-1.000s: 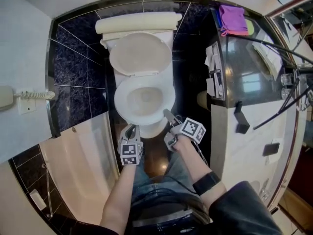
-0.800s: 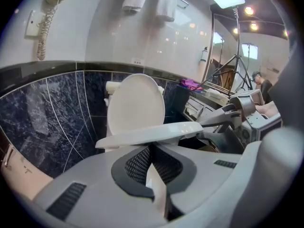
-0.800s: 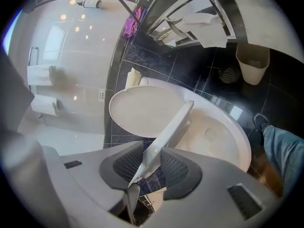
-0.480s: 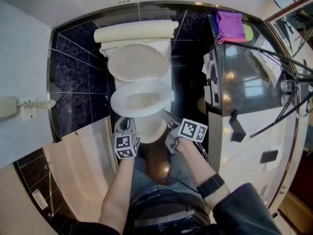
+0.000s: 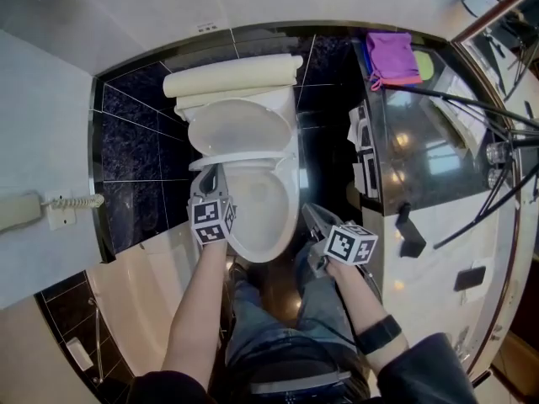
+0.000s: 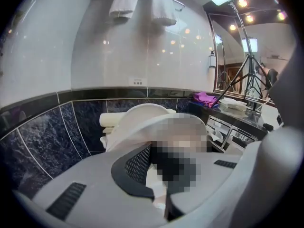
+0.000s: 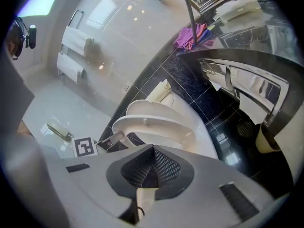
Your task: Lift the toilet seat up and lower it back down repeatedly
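Observation:
The white toilet seat (image 5: 244, 159) stands partly raised between the bowl (image 5: 263, 213) and the upright lid (image 5: 240, 127). My left gripper (image 5: 210, 177) is at the seat's left edge, shut on its rim. From the left gripper view the seat (image 6: 135, 131) arcs away between the jaws. From the right gripper view the seat (image 7: 159, 125) shows its underside, with the left gripper (image 7: 108, 141) on its edge. My right gripper (image 5: 310, 216) hangs to the right of the bowl, apart from it. Its jaws have just been closing and now stand shut (image 7: 142, 194) with nothing between them.
A bathtub (image 5: 139, 289) lies to the left and a vanity counter (image 5: 438, 154) with a purple cloth (image 5: 393, 55) to the right. A wall phone (image 5: 24, 211) hangs at the far left. Tripod legs (image 5: 472, 99) cross the counter. The person's legs (image 5: 278, 310) stand before the bowl.
The seat has come up off the bowl. My left gripper moved from the bowl's front up along its left side with the seat. My right gripper drew back to the right.

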`<state>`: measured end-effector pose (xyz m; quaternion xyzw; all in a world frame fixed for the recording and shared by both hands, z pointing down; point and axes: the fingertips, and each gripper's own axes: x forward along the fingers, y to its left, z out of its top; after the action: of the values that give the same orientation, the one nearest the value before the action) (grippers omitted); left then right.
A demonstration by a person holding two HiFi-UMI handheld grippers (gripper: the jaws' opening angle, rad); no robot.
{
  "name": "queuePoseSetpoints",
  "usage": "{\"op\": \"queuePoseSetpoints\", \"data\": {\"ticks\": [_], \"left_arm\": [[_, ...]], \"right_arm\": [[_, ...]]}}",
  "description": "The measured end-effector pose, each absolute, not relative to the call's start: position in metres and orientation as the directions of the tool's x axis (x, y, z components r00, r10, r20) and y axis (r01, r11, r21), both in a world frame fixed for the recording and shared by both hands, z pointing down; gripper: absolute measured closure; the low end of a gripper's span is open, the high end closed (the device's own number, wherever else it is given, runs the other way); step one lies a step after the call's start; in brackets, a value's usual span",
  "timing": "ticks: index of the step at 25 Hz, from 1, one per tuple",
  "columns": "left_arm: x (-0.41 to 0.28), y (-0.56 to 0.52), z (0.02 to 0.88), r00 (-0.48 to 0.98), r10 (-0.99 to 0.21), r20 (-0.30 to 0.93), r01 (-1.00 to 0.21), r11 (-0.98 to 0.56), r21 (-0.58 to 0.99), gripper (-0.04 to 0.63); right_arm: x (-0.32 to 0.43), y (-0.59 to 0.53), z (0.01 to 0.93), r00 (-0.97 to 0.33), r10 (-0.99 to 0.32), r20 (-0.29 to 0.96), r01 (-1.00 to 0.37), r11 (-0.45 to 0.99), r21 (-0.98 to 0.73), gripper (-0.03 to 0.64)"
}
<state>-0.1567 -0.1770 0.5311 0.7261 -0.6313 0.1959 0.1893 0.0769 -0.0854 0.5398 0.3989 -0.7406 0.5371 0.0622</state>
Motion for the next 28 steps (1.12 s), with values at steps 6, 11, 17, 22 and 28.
{"op": "queuePoseSetpoints", "data": {"ticks": [6, 11, 17, 22, 28], "left_arm": [[-0.164, -0.226, 0.532, 0.114, -0.851, 0.512, -0.99, -0.141, -0.015, 0.595], [-0.166, -0.244, 0.541, 0.102, -0.836, 0.539, -0.988, -0.148, -0.041, 0.595], [-0.165, -0.229, 0.534, 0.108, -0.826, 0.554, -0.986, -0.16, -0.046, 0.595], [-0.158, -0.194, 0.515, 0.139, -0.812, 0.567, -0.979, -0.197, -0.042, 0.595], [-0.154, -0.14, 0.47, 0.202, -0.803, 0.56, -0.965, -0.261, -0.028, 0.595]], "right_arm": [[0.095, -0.086, 0.545, -0.669, -0.516, 0.535, -0.677, 0.125, -0.725, 0.617], [0.1, -0.09, 0.546, -0.67, -0.514, 0.535, -0.682, 0.143, -0.717, 0.617], [0.095, -0.096, 0.536, -0.675, -0.516, 0.527, -0.686, 0.179, -0.705, 0.617], [0.088, -0.103, 0.516, -0.663, -0.534, 0.525, -0.716, 0.247, -0.653, 0.616], [0.078, -0.1, 0.484, -0.623, -0.556, 0.55, -0.778, 0.369, -0.508, 0.615]]}}
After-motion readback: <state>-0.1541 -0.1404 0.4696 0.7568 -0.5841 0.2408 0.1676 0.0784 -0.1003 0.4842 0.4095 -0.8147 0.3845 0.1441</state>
